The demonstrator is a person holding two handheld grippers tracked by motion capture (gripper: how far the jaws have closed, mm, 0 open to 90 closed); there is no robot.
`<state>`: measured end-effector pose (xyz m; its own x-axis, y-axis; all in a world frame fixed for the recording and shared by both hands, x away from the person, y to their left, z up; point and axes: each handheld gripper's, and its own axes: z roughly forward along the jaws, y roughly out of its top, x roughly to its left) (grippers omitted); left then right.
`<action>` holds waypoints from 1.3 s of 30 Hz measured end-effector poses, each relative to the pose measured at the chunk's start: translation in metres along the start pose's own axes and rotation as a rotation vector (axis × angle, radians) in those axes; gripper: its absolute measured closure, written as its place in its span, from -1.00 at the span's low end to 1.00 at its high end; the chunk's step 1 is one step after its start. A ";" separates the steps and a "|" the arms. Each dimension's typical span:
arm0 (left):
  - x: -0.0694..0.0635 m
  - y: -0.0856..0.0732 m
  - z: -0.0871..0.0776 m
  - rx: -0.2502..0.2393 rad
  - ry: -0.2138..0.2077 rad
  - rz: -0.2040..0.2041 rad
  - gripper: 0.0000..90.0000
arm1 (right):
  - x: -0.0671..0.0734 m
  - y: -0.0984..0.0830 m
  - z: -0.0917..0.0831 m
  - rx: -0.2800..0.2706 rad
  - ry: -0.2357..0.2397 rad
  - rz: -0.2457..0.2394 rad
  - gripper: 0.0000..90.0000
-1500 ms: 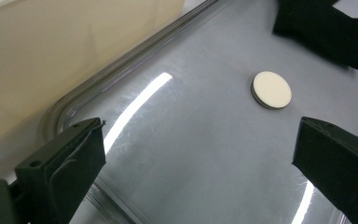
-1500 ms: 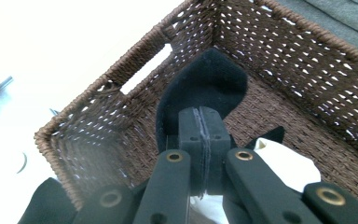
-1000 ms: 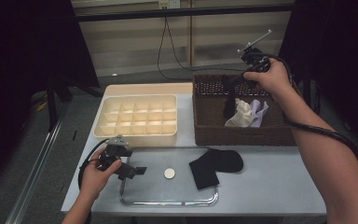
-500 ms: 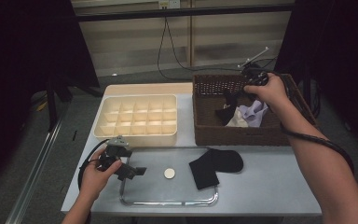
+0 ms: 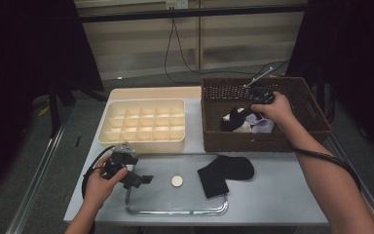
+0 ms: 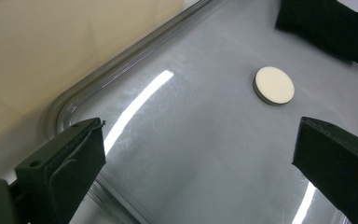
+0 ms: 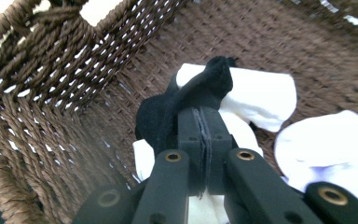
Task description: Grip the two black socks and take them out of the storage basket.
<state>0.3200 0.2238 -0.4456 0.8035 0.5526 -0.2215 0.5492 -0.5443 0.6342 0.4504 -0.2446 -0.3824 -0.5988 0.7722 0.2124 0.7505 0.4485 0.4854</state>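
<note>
Black sock (image 7: 200, 93) among white socks (image 7: 261, 98) in wicker basket (image 7: 42, 93), right gripper (image 7: 200, 116) fully closed against it.

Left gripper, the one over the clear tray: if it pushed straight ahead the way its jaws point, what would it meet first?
Probably the small white round disc on the clear glass tray, slightly right of centre between the open jaws. The black fabric sock lies beyond it. Depth is hard to judge, so the left gripper might touch the tray floor first.

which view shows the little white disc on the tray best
The left gripper view: the white disc lies close and sharp on the shiny tray. The high view shows it as a small dot.
</note>
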 end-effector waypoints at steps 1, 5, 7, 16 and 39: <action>0.000 0.000 0.000 0.002 0.001 0.000 -0.95 | 0.000 -0.001 0.002 0.000 -0.003 0.002 0.96; 0.000 0.000 -0.001 0.004 0.002 0.003 -0.95 | -0.002 -0.002 0.004 -0.007 -0.011 0.012 0.97; 0.001 0.000 -0.001 0.006 0.006 0.002 -0.95 | -0.004 -0.001 0.000 -0.015 -0.015 0.008 0.97; 0.000 0.001 0.000 -0.004 0.000 0.001 -0.95 | -0.003 0.013 -0.033 -0.048 -0.029 0.003 0.97; -0.002 0.004 -0.001 -0.021 -0.024 -0.005 -0.95 | 0.039 0.057 -0.118 -0.139 -0.056 -0.064 0.97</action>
<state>0.3201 0.2207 -0.4417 0.8059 0.5401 -0.2425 0.5488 -0.5276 0.6484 0.4366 -0.2416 -0.2464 -0.6244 0.7700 0.1312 0.6631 0.4338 0.6100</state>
